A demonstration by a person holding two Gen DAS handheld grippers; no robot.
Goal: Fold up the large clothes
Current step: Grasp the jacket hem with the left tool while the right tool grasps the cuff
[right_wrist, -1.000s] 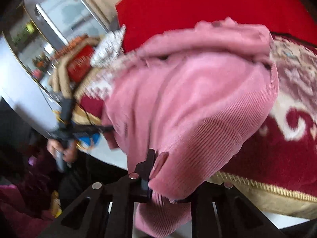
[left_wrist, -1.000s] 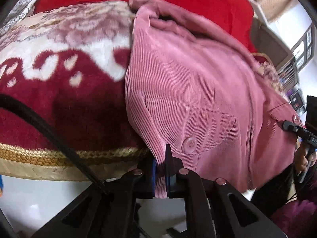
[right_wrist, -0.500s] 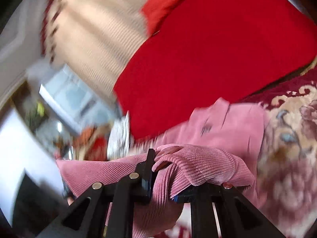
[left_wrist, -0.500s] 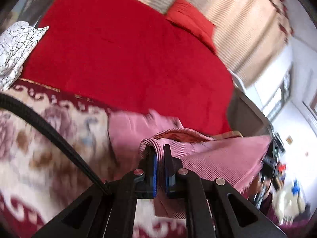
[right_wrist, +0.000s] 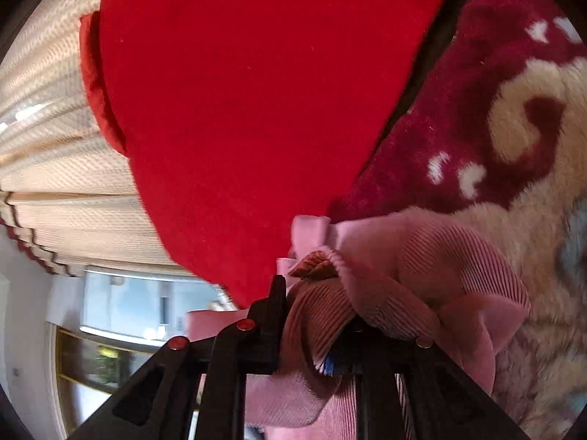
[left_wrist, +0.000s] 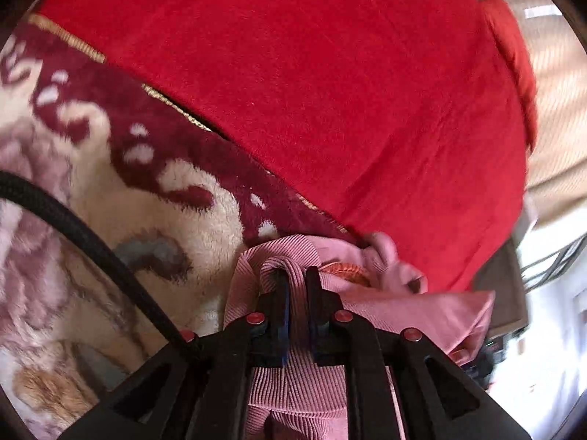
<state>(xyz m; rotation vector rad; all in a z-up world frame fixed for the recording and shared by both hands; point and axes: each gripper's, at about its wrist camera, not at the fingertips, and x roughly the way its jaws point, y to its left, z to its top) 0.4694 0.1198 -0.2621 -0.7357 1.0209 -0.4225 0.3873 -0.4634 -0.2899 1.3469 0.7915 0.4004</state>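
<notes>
Gripping the pink ribbed corduroy garment with both tools, we stood partway through a fold, as far as these views allowed us to judge. Our left gripper had its jaws drawn narrow on a rolled edge of the cloth, which looped up between the fingers and ran back under the tool towards 6 o'clock. Our right gripper was clamped on a thick bunch of the same garment; only its left finger showed, the other being buried under fabric. In both views the held edges hung near the seam where the plush maroon-and-cream patterned blanket met the plain red bedspread, which filled the frame from 10 to 2 o'clock. A rust-coloured lining showed at the bunched part, and loose pink folds trailed off towards 3 o'clock in the left view. We judged that the near edge was lifted over towards the far end of the garment, so one fold seemed underway; laying it down, letting go, smoothing and any further folds remained. How the lower layer lay we could not tell.
</notes>
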